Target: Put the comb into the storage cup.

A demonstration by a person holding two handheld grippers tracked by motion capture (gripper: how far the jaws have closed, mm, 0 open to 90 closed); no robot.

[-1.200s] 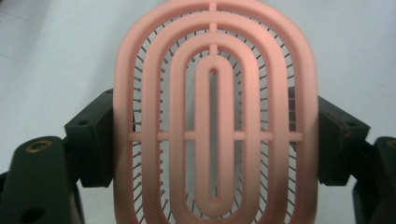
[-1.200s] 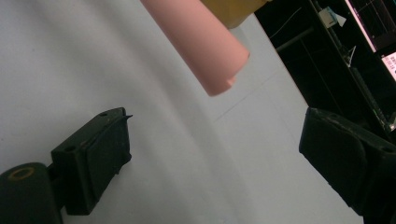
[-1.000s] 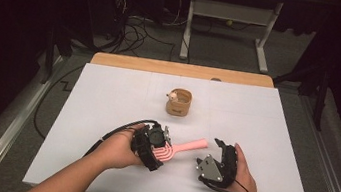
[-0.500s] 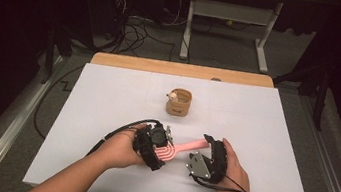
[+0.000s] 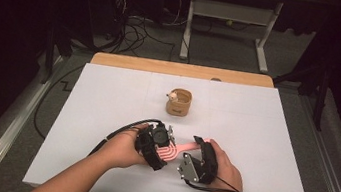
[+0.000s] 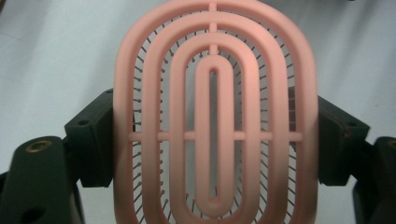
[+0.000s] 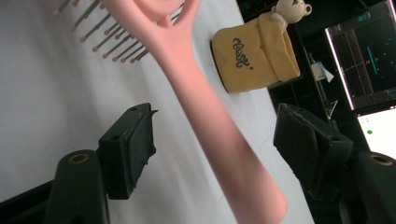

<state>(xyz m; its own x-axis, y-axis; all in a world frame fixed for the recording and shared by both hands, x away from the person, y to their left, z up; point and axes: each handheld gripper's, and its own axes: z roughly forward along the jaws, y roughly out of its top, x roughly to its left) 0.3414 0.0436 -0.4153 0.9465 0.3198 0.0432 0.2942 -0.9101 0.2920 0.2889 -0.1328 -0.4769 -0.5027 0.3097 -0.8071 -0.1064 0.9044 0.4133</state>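
Note:
A pink vented hairbrush [image 5: 174, 150] is held just above the white table [image 5: 264, 134]. My left gripper [image 5: 161, 147] is shut on the brush head [image 6: 215, 126], with its black pads [image 6: 95, 140] pressing on both edges. The brush handle [image 7: 210, 116] runs between the pads [image 7: 128, 154] of my right gripper [image 7: 224, 140], which have just been closing. A gap still shows on each side of the handle, so the right gripper [image 5: 198, 150] is open around it.
A small yellow pouch with a toy bear in its top [image 5: 178, 102] stands on the table beyond the brush; the same pouch [image 7: 254, 51] is in the right gripper view. A wooden strip [image 5: 182, 70] edges the far side. Lit screens [image 7: 369, 51] are off the table.
My right gripper has moved left to the brush handle, and its jaws have narrowed around it. The left hand and the brush have stayed put.

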